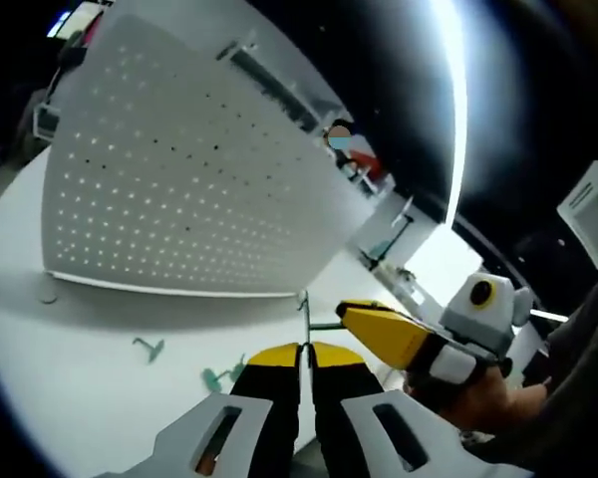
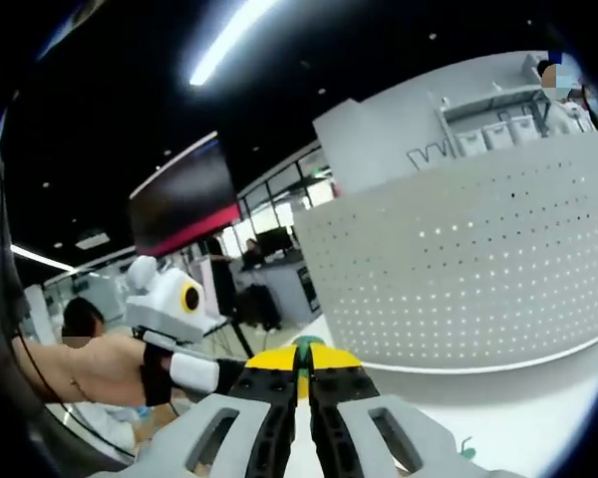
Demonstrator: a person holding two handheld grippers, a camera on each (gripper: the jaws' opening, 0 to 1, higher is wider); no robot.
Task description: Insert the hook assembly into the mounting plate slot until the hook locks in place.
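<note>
- Hook (image 1: 306, 317): a thin green rod rising between the clenched jaws of the left tool (image 1: 301, 351), its end hard to make out.
- Right tool (image 2: 300, 354): clenched on a green tip, mostly hidden.
- Plate (image 1: 179, 169): perforated, upright on the surface (image 1: 90, 378).
- Spare hooks (image 1: 148, 348) near the plate's lower edge.
</note>
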